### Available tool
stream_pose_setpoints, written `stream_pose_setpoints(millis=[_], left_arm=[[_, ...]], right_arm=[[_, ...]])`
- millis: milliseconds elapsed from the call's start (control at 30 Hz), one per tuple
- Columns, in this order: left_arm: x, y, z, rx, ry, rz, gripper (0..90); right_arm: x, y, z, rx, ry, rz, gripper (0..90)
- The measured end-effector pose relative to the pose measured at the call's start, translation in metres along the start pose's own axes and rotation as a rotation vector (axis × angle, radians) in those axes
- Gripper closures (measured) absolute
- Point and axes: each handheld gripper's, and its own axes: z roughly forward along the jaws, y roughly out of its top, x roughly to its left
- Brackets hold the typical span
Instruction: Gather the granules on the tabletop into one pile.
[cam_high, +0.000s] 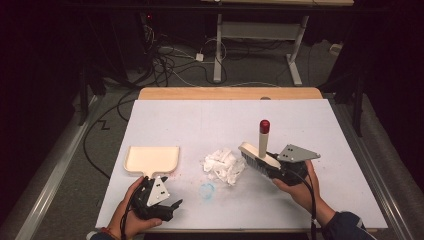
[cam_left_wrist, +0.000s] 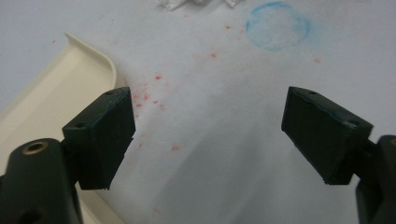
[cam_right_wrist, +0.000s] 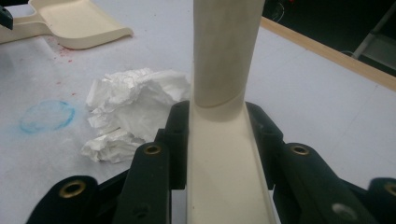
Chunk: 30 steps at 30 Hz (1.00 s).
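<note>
A cream dustpan (cam_high: 150, 159) lies flat on the white table (cam_high: 310, 125), its handle toward the person; it also shows in both gripper views (cam_left_wrist: 51, 93) (cam_right_wrist: 79, 21). My left gripper (cam_high: 162, 194) (cam_left_wrist: 208, 133) rests beside that handle with its jaws wide open and only bare table between them. A crumpled white paper ball (cam_high: 224, 166) (cam_right_wrist: 130, 107) sits mid-table. My right gripper (cam_high: 274, 168) (cam_right_wrist: 217, 126) is shut on a cream brush (cam_high: 256, 156) (cam_right_wrist: 219, 163). The brush's handle stands up and ends in a red tip (cam_high: 264, 126). The brush is just right of the paper.
A faint blue circle mark (cam_high: 207, 189) (cam_left_wrist: 278, 25) (cam_right_wrist: 46, 116) and red specks (cam_left_wrist: 149, 95) stain the table in front of the paper. A wooden strip (cam_high: 230, 93) runs along the far edge. Beyond it, cables (cam_high: 165, 60) and a desk frame (cam_high: 260, 35) stand on the floor.
</note>
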Motion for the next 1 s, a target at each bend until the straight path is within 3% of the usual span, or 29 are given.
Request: stream_pose_setpoints(millis=[100,467,600,733,1000], left_arm=[[0.004,-0.001,0.000,-0.002,0.028,-0.018,17.0],[0.004,-0.001,0.000,0.003,0.033,-0.030,17.0],[0.007,-0.003,0.000,0.007,0.049,-0.070,17.0],[0.011,-0.003,0.000,0.025,0.093,-0.108,17.0],[0.021,-0.006,-0.002,0.055,0.154,-0.202,17.0]], right_arm=[[-0.006,0.002,-0.008,-0.046,0.018,0.050,67.5],[-0.012,0.009,-0.023,-0.094,-0.009,0.000,67.5],[-0.015,0.010,-0.029,-0.112,-0.017,-0.018,67.5],[-0.019,0.009,-0.035,-0.128,-0.038,-0.023,67.5],[-0.033,0.002,-0.046,-0.130,-0.081,-0.001,67.5]])
